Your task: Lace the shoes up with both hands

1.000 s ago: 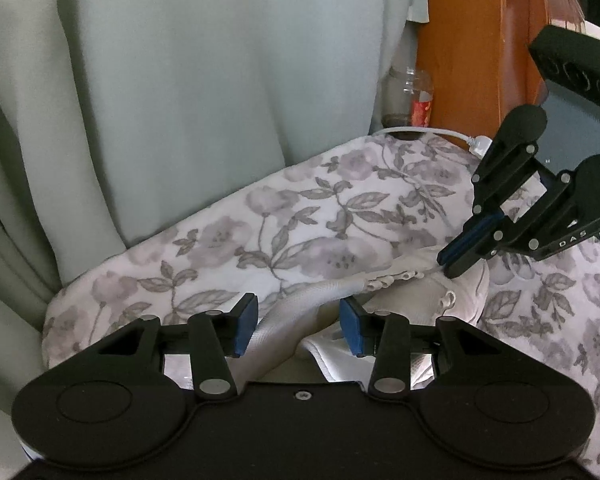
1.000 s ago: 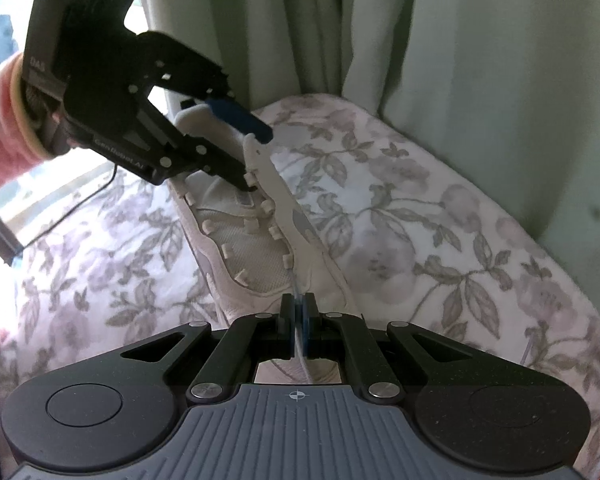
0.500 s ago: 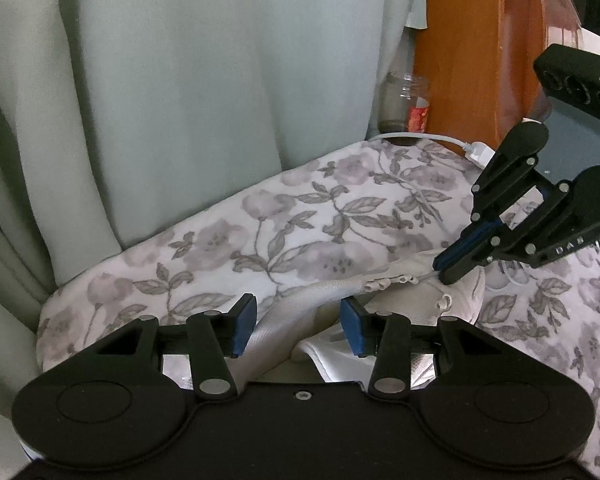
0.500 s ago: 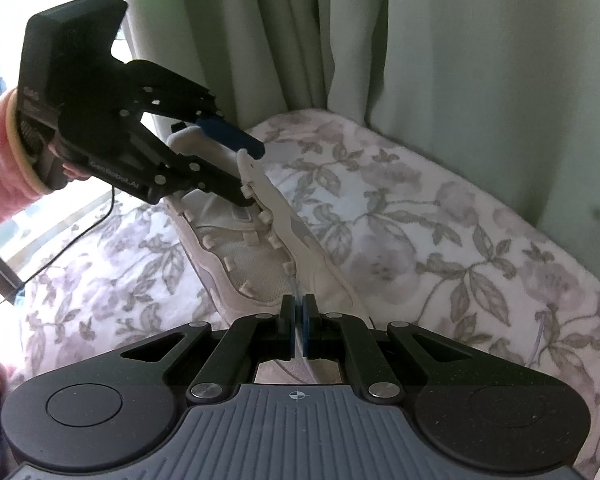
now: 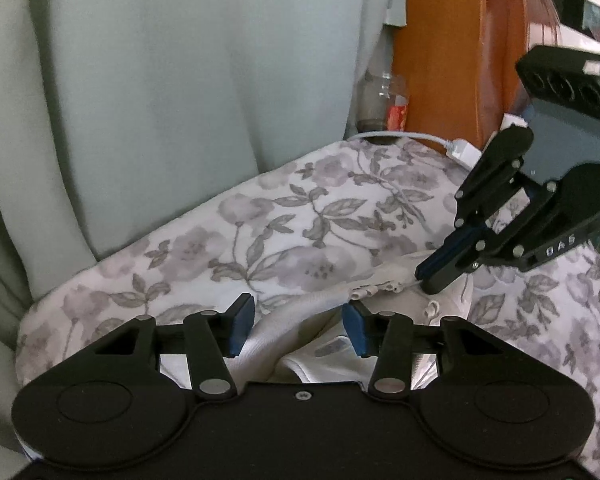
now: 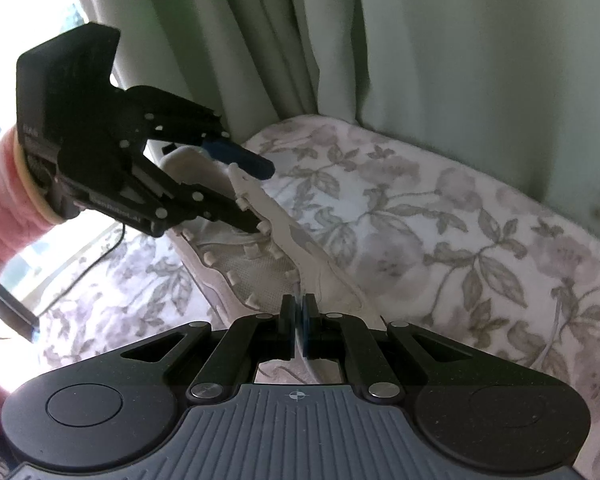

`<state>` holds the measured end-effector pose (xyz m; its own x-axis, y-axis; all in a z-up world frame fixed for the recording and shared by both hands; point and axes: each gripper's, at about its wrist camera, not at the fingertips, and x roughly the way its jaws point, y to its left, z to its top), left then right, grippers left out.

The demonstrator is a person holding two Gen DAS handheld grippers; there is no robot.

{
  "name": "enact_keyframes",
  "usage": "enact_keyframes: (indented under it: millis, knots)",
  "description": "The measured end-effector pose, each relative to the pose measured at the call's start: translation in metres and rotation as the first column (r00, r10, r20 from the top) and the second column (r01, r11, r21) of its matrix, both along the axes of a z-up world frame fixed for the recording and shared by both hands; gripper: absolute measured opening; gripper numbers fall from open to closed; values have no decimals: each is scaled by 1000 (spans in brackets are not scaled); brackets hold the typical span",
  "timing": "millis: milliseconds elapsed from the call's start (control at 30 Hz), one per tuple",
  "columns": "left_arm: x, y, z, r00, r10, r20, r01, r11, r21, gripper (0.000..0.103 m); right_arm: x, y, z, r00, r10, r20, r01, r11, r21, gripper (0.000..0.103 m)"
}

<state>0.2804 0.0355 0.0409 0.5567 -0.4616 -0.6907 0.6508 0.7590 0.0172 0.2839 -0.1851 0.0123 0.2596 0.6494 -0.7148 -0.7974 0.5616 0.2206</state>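
A white sneaker point(image 6: 260, 268) with loop eyelets lies on a floral bed cover point(image 6: 440, 216). My right gripper point(image 6: 299, 320) is shut on a thin white lace point(image 6: 299, 300) that runs up from the shoe's front eyelets. The left wrist view shows the right gripper point(image 5: 432, 280) pinching the lace point(image 5: 408, 284) over the shoe's toe point(image 5: 448, 304). My left gripper point(image 5: 296, 324) stands open astride the shoe's side flap near the collar. In the right wrist view, the left gripper point(image 6: 260, 196) has one finger on each side of the top eyelet row.
Pale green curtains point(image 5: 180, 100) hang behind the bed. A wooden headboard point(image 5: 440, 60), a glass jar point(image 5: 380, 100) and a white charger cable point(image 5: 412, 136) are at the far end. A pink sleeve point(image 6: 4, 200) holds the left gripper; a black cable point(image 6: 100, 256) trails below it.
The right gripper has rolled slightly with the lace still pinched, so its view has tilted. The left jaws stand a touch wider around the shoe's flap.
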Motion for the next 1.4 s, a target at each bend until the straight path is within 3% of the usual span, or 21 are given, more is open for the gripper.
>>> enact_keyframes:
  millis: [333, 600, 867, 967, 1100, 1200, 1300, 1400]
  knots:
    - [-3, -4, 3, 1000, -17, 6, 16, 1000, 23, 46, -5, -2, 4, 999, 15, 30, -14, 999, -37, 3]
    - [2, -22, 4, 990, -142, -5, 142, 986, 85, 48, -3, -1, 3, 1000, 15, 19, -14, 1000, -24, 3]
    - [5, -33, -3, 971, -237, -28, 238, 970, 47, 47, -2, -8, -1, 1000, 5, 19, -6, 1000, 29, 3]
    - [6, -41, -9, 968, -248, -25, 249, 968, 35, 42, 0, -10, -2, 1000, -5, 12, 4, 999, 51, 3]
    - [8, -37, -7, 967, -254, -39, 255, 966, 30, 42, 1, -15, -3, 1000, -11, 7, 10, 997, 77, 3]
    - [10, -42, -4, 962, -266, -61, 270, 960, 71, 42, 2, -16, -4, 1000, -10, -5, 10, 996, 90, 3]
    - [11, -54, -1, 953, -294, -75, 302, 939, 162, 44, 2, -13, -5, 1000, 0, -7, 1, 995, 97, 3]
    - [6, -61, -3, 949, -312, -48, 315, 924, 216, 40, 1, -10, -6, 1000, 4, 1, -4, 996, 91, 3]
